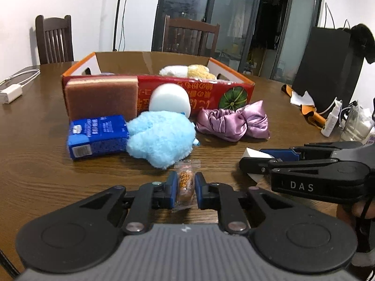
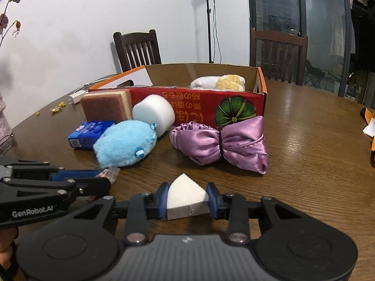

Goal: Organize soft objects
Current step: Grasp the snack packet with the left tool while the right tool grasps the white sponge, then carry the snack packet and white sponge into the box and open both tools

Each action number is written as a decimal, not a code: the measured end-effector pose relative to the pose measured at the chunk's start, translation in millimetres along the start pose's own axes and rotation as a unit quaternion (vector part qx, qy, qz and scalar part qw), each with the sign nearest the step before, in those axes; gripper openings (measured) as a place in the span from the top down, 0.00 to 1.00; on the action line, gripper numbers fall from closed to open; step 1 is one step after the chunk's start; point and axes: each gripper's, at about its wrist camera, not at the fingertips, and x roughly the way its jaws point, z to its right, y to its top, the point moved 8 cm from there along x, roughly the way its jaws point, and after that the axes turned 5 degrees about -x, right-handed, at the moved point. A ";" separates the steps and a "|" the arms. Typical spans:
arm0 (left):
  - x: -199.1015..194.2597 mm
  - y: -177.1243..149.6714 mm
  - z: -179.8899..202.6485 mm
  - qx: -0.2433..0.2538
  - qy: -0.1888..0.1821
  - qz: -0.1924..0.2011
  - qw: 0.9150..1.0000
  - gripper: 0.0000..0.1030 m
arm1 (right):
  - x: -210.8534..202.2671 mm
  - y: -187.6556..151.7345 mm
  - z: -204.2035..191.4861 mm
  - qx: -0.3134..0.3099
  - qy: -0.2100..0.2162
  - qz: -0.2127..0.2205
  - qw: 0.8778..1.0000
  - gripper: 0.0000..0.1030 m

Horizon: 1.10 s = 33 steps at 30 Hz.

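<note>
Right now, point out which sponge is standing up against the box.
The brown and tan sponge. It stands on edge against the red box front, while the blue wrapped sponge lies flat on the table before it.

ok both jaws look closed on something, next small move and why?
Probably lift both straight up. The left gripper pinches the wrapped candy, the right gripper squeezes the white sponge wedge; both still sit at the table, with the cardboard box beyond.
</note>
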 end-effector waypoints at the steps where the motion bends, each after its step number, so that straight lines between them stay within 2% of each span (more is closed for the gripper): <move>1: -6.6 1.1 -0.2 0.001 0.000 0.006 1.000 0.84 | -3.9 0.6 -1.8 -0.001 -0.001 0.003 1.000 0.67; 11: -80.8 9.6 -0.6 -0.002 0.003 0.073 0.997 0.84 | -64.4 12.6 -31.6 -0.024 0.002 0.052 0.998 0.67; 21: -147.4 16.2 3.1 0.000 0.006 0.142 0.990 0.84 | -123.6 21.1 -68.1 -0.045 0.006 0.111 0.993 0.67; 29: -159.0 24.0 9.5 0.007 0.003 0.158 0.987 0.84 | -146.8 37.9 -75.9 -0.057 -0.001 0.147 0.987 0.67; 33: -154.0 40.5 9.2 0.014 0.008 0.168 0.986 0.84 | -148.7 54.8 -67.2 -0.057 -0.002 0.161 0.985 0.67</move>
